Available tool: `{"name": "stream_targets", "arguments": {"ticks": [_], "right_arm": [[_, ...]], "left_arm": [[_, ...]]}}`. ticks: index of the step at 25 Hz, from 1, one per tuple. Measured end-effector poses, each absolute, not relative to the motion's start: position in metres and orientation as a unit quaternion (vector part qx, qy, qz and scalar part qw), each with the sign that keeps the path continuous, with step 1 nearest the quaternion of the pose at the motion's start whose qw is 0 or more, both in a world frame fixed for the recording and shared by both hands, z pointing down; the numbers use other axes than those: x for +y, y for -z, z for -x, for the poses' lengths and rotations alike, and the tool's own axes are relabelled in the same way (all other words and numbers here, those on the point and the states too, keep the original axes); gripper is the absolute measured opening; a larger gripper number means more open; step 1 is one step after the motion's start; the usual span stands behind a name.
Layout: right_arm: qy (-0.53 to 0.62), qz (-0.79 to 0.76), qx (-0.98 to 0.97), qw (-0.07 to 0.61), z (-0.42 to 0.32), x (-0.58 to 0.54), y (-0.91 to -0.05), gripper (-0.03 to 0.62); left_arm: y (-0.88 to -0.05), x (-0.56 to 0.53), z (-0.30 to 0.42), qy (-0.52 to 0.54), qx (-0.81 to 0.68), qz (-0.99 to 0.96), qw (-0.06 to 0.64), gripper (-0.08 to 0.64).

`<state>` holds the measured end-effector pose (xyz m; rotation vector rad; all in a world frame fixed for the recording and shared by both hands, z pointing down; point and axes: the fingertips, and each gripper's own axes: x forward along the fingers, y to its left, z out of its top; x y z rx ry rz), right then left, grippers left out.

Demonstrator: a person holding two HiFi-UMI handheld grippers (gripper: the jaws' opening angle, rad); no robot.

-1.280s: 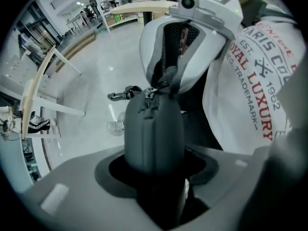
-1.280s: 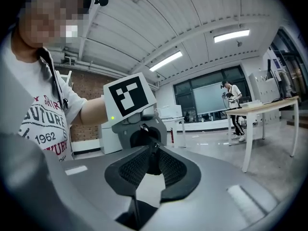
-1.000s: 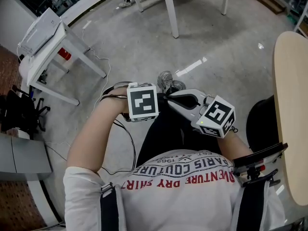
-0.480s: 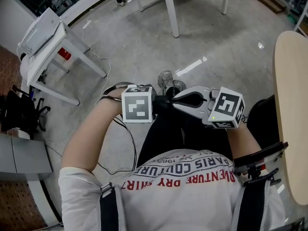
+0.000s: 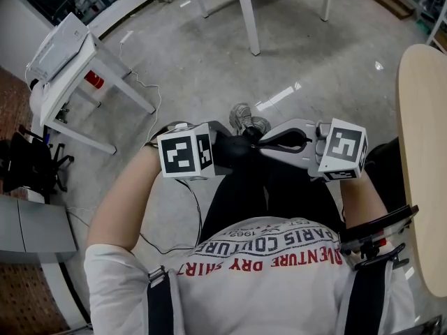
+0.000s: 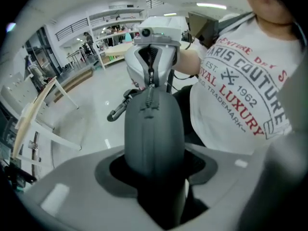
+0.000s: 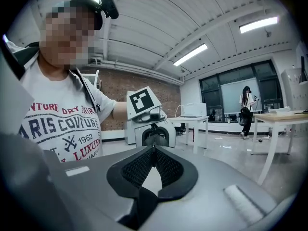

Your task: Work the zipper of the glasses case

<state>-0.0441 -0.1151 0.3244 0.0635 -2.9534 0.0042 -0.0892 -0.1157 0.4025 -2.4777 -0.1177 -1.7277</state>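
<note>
A dark grey glasses case (image 6: 154, 134) sits clamped between the jaws of my left gripper (image 6: 155, 174), its zippered end pointing away. In the head view the case (image 5: 236, 145) is in front of the person's lap, between the two marker cubes. My right gripper (image 6: 152, 78) faces it from the far side, shut on the zipper pull (image 6: 150, 84). From the right gripper view its ribbed pads (image 7: 139, 167) meet at the tip of my right gripper (image 7: 153, 150), with the left gripper (image 7: 153, 134) just beyond. A carabiner (image 6: 118, 110) hangs off the case's left side.
A pale wooden tabletop (image 5: 422, 152) curves along the right edge. A white table (image 5: 63, 54) with a box on it stands at the left, and white table legs (image 5: 248, 12) further ahead. Cables (image 5: 150, 110) trail on the concrete floor. A person (image 7: 246, 110) stands far off.
The two grippers have drawn apart over the last second: the left cube shifted left and slightly down, the right cube right and up. Both holds are unchanged.
</note>
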Motion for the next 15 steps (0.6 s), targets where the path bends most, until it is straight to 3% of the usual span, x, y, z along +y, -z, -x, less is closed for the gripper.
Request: {"name": "stream_targets", "arguments": {"ticks": [15], "right_arm": [[-0.024, 0.008, -0.999, 0.038, 0.039, -0.108, -0.305, 0.021]], "left_arm": [[-0.378, -0.098, 0.068, 0.375, -0.034, 0.926, -0.012, 0.250]]}}
